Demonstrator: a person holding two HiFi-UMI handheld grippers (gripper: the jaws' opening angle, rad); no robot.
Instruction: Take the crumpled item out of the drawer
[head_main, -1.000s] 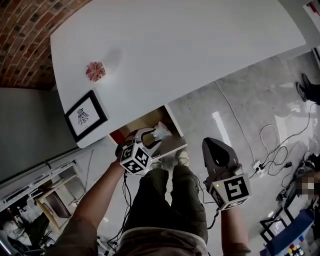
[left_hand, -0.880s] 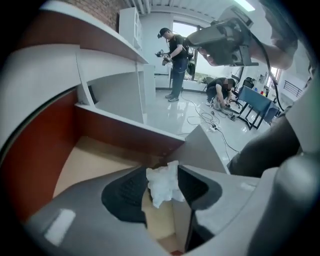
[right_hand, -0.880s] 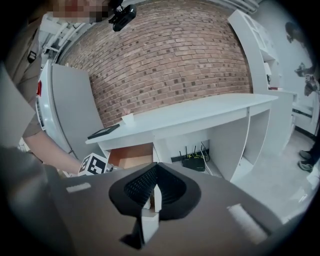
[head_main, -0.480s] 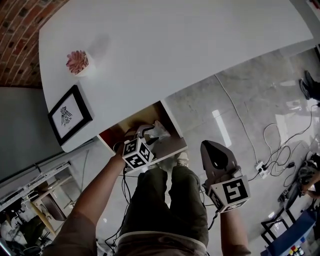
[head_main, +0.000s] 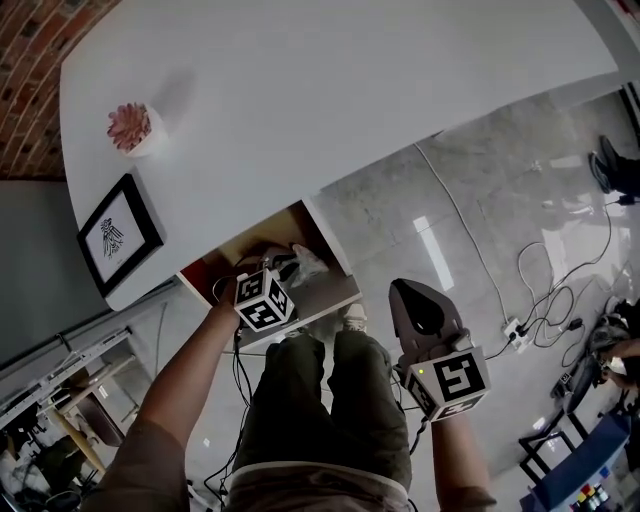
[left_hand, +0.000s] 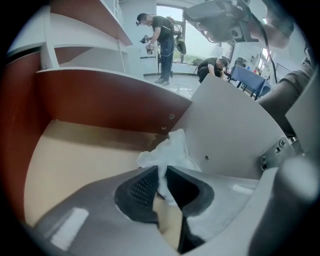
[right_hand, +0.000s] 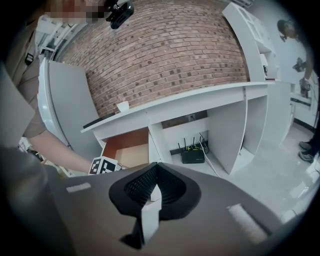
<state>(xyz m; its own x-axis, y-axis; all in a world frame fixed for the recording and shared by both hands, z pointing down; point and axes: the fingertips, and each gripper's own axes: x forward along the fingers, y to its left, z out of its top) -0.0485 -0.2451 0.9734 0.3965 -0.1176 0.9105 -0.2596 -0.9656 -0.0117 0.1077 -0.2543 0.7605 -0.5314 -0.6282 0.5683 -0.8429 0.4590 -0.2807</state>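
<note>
The open drawer (head_main: 243, 248) sticks out from under the white desk, with red-brown walls and a pale wood floor (left_hand: 80, 150). The crumpled item (left_hand: 169, 150) is a wad of white paper lying near the drawer's front right corner (head_main: 306, 264). My left gripper (left_hand: 161, 176) reaches into the drawer and is shut on the wad's near edge, which shows between the ribbed pads (left_hand: 145, 186). In the head view its marker cube (head_main: 262, 298) covers the jaws. My right gripper (head_main: 421, 304) hangs over the floor beside the person's legs, shut with nothing in it (right_hand: 156, 172).
On the white desk top (head_main: 350, 90) stand a black picture frame (head_main: 110, 235) and a small pot with a pink plant (head_main: 130, 127). Cables and a power strip (head_main: 515, 330) lie on the grey floor. A router (right_hand: 191, 156) sits under the desk. People stand far off (left_hand: 162, 35).
My left gripper has gone deeper into the drawer and its jaws have come together on the white wad. The right gripper has hardly moved. The head view has shifted.
</note>
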